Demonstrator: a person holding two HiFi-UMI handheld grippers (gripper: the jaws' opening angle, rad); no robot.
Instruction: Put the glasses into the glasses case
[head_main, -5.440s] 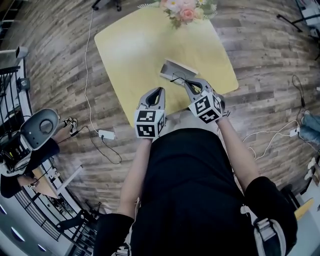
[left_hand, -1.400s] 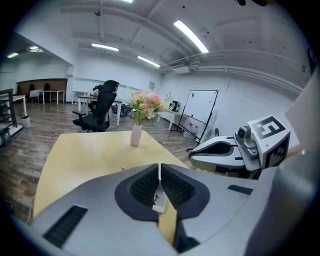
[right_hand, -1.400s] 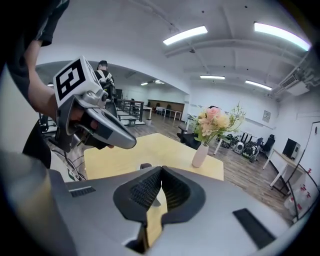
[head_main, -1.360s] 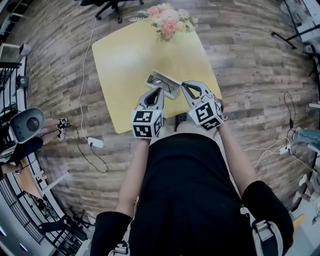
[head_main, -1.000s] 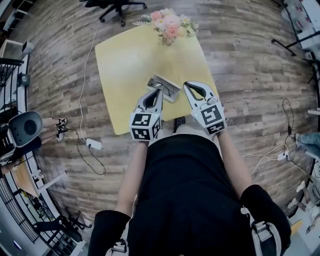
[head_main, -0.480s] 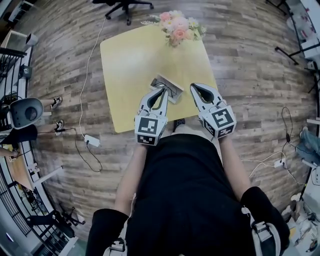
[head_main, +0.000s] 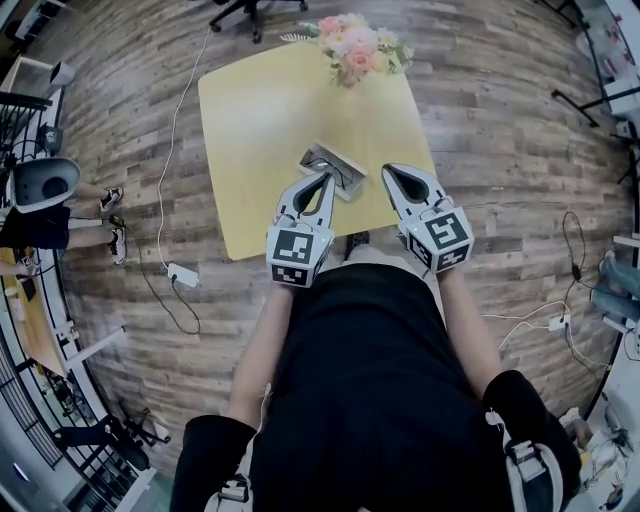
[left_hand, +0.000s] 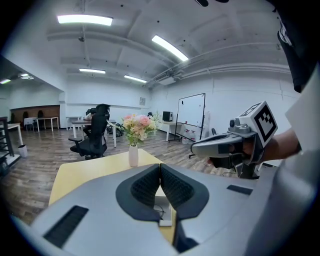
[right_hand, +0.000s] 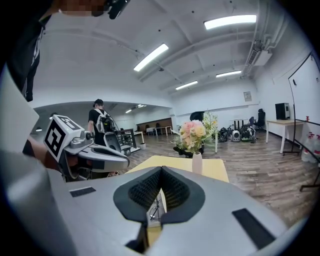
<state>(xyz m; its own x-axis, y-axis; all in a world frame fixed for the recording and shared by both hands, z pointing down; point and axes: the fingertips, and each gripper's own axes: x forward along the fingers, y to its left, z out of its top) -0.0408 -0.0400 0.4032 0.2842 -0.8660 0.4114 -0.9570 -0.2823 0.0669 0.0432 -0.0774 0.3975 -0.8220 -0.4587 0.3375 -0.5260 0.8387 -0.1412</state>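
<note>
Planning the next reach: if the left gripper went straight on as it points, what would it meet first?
Probably the glasses case on the table, just beyond the left gripper's tips; depth is unclear.

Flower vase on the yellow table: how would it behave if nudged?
Probably tips easily: the vase is slim and upright under a wide bouquet, so top-heavy. Likely fragile if ceramic, and it stands near the table edge.

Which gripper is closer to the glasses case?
The left gripper: in the head view its tips overlap the near edge of the glasses case; the right gripper sits clear beside it.
</note>
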